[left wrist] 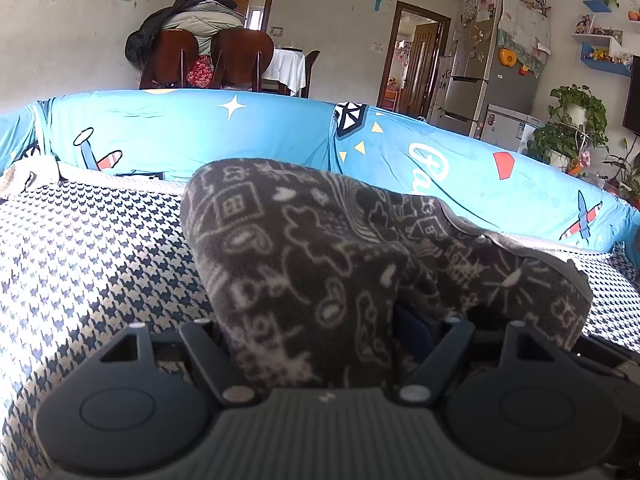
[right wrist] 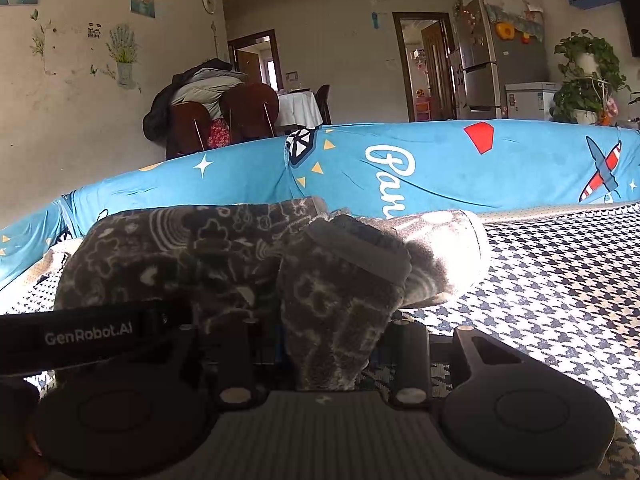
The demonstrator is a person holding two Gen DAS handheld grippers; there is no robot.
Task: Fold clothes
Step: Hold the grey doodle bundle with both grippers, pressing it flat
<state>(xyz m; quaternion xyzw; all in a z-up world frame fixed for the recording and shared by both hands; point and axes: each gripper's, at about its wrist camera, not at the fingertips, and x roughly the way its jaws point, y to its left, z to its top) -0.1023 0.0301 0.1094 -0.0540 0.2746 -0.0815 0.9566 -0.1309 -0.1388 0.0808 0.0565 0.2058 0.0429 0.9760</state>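
A dark grey fleece garment (left wrist: 320, 240) with a pale doodle print lies bunched on the houndstooth sofa seat (left wrist: 88, 264). In the left wrist view it heaps over my left gripper (left wrist: 320, 316) and hides both fingers; a thick fold runs down between the jaws, which are shut on it. In the right wrist view the same garment (right wrist: 180, 256) spreads to the left, and a ribbed grey cuff (right wrist: 360, 256) sits on top. A narrower fold drops between the jaws of my right gripper (right wrist: 332, 344), shut on it. Its fingertips are covered too.
A blue cartoon-print cover (left wrist: 240, 132) drapes the sofa back behind the garment. A black strap marked GenRobot.AI (right wrist: 88, 334) crosses the right wrist view at left. Chairs piled with coats (left wrist: 200, 52), a fridge (left wrist: 480, 72) and potted plants (left wrist: 572, 120) stand beyond the sofa.
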